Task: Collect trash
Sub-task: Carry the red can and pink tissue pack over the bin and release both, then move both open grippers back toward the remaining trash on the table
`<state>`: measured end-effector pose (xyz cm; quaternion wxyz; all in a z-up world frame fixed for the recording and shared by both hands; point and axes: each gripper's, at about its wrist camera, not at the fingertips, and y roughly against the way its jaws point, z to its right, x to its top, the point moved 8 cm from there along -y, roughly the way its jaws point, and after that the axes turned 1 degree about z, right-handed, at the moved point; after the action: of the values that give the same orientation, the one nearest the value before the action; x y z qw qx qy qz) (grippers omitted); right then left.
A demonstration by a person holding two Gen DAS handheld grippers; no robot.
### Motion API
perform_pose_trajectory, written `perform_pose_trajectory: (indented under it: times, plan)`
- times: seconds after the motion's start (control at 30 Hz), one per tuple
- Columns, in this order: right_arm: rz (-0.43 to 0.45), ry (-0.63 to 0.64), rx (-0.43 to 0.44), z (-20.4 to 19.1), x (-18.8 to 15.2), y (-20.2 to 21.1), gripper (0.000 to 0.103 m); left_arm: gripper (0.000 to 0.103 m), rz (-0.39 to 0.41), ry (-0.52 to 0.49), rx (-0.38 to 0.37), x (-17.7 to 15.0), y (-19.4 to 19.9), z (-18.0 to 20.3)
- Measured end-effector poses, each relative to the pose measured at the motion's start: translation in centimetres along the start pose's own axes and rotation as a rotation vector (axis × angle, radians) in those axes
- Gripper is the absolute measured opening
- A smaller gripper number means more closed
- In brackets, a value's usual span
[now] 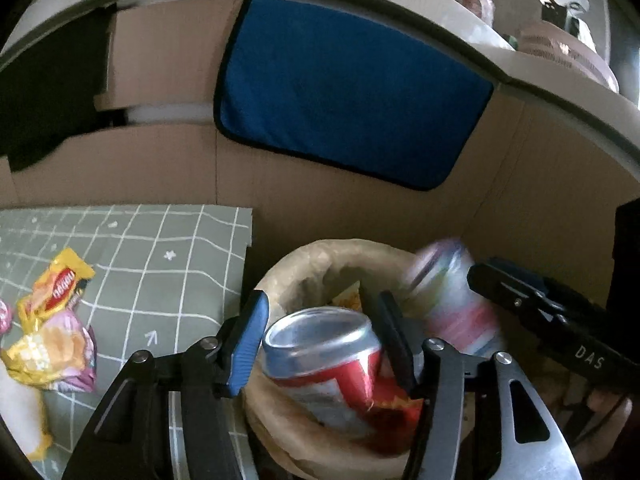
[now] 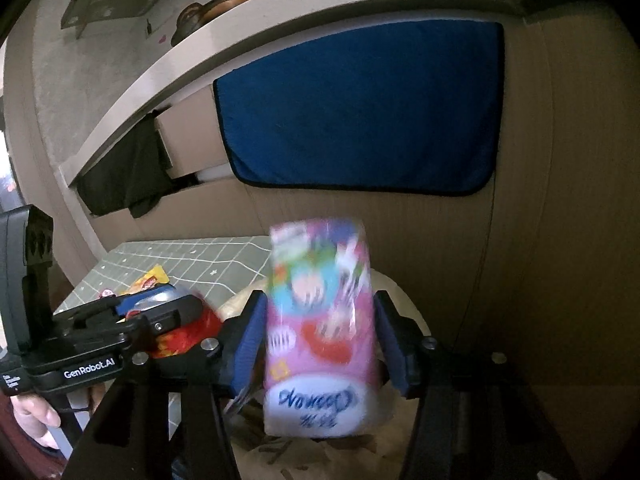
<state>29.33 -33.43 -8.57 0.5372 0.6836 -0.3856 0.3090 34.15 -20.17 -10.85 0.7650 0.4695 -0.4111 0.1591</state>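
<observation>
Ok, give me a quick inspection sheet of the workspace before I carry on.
Surface: grey grid mat, beside the bin.
Job's things: red can between the left gripper's fingers, above the lined bin; pink carton, blurred, between the right gripper's fingers over the bin; red wrapper inside.
Clutter: snack wrappers left on the mat.
Grippers: left gripper and right gripper open, gaps show beside both items.
Cables: nothing seen.
Surroundings: cardboard wall, blue cloth, shelf above.

"GenRobot.AI" marks the left gripper (image 2: 132, 320) body; "DAS" is printed on the right gripper (image 1: 520, 300).
</observation>
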Motion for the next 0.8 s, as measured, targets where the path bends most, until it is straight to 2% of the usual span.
perform_pose_trajectory:
  times: [0.1, 0.33, 0.53, 0.8]
  plan:
    - [0.005, -0.001, -0.001, 0.1, -0.1, 0.1, 0.056, 0.057, 0.000, 0.028, -0.005, 0.1, 0.2, -0.4]
    - [0.013, 0.006, -0.025, 0.0, -0.1, 0.4, 0.056, 0.057, 0.041, 0.089, 0.009, 0.7, 1.6, -1.7]
    - [0.024, 0.017, -0.003, -1.2, -0.3, 0.6, 0.056, 0.057, 0.078, 0.132, 0.092, -0.2, 3.6, -4.6]
    - [0.051, 0.081, 0.015, -5.1, -0.5, 0.7, 0.056, 0.057, 0.168, 0.229, 0.206, -1.2, 9.5, -10.6]
